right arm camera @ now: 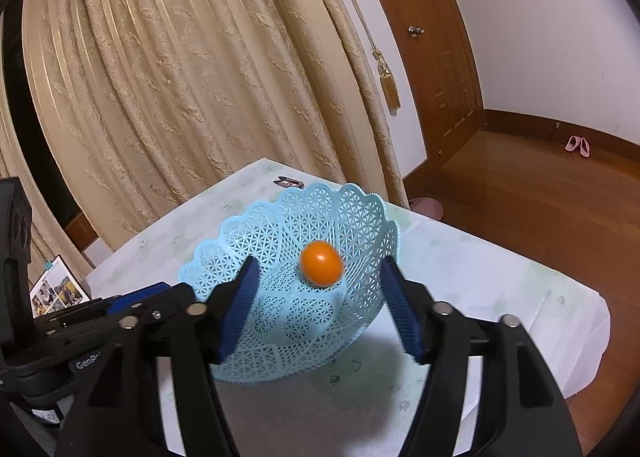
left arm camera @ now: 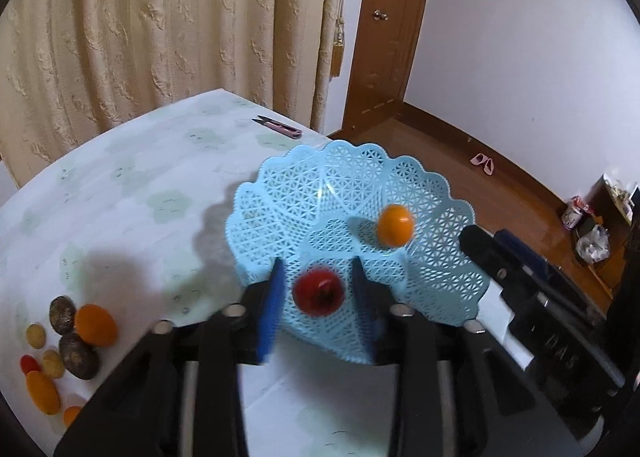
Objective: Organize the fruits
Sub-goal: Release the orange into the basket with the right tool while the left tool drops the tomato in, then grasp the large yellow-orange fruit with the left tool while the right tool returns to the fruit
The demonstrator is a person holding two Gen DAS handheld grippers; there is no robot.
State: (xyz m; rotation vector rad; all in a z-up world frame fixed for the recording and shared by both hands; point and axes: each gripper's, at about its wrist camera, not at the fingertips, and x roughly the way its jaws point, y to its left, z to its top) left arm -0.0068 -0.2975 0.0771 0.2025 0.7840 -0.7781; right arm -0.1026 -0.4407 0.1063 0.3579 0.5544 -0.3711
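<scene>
A light blue lattice basket (left arm camera: 280, 193) (right arm camera: 256, 225) stands on the white floral tablecloth. My left gripper (left arm camera: 318, 277) hangs over the basket's near side, open, and a blurred red tomato (left arm camera: 318, 293) sits between its blue fingers with a gap on each side. An orange fruit (left arm camera: 395, 225) (right arm camera: 321, 263) lies in the basket. My right gripper (right arm camera: 320, 269) is open above the near rim, and that orange fruit is ahead between its fingers, untouched. Each gripper also shows at the edge of the other's view: the right gripper (left arm camera: 500, 257) and the left gripper (right arm camera: 152, 297).
Several loose fruits (left arm camera: 72, 337), orange, dark brown, yellow and red, lie at the table's left. Pink thread snips (left arm camera: 278, 125) rest near the far edge. A curtain (right arm camera: 180, 77) hangs behind the table. A photo frame (right arm camera: 56, 293) stands at the left. The wooden floor drops away on the right.
</scene>
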